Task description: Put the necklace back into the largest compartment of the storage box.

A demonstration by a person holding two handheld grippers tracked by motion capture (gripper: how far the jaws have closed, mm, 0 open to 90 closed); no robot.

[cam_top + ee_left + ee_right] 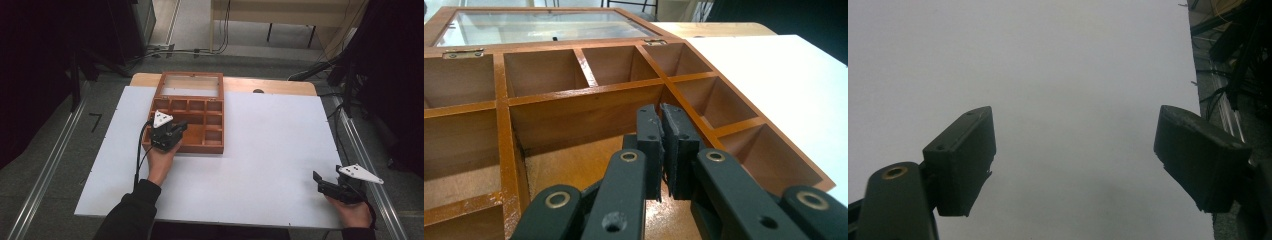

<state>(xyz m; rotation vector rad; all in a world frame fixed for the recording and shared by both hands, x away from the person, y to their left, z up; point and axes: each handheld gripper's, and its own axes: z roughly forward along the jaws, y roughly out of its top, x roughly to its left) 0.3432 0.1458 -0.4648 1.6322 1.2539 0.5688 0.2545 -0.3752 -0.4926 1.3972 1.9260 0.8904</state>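
Note:
An open wooden box [216,125] with several small compartments lies on the white table top, its glass lid [192,85] folded back flat behind it. My left gripper [176,129] hovers over the box's front left part. In the left gripper view its jaws stand together, shut, with nothing between the pads [663,145], pointing into a large empty compartment [574,165]. My right gripper [320,181] rests near the table's front right corner. Its jaws stand wide apart, open, over bare white surface [1068,100].
The white board [270,150] covers a wooden table [280,86]. Metal rails [45,170] run along the floor on both sides. Cables [175,51] and a table leg lie on the floor beyond the far edge. Dark curtains hang left and right.

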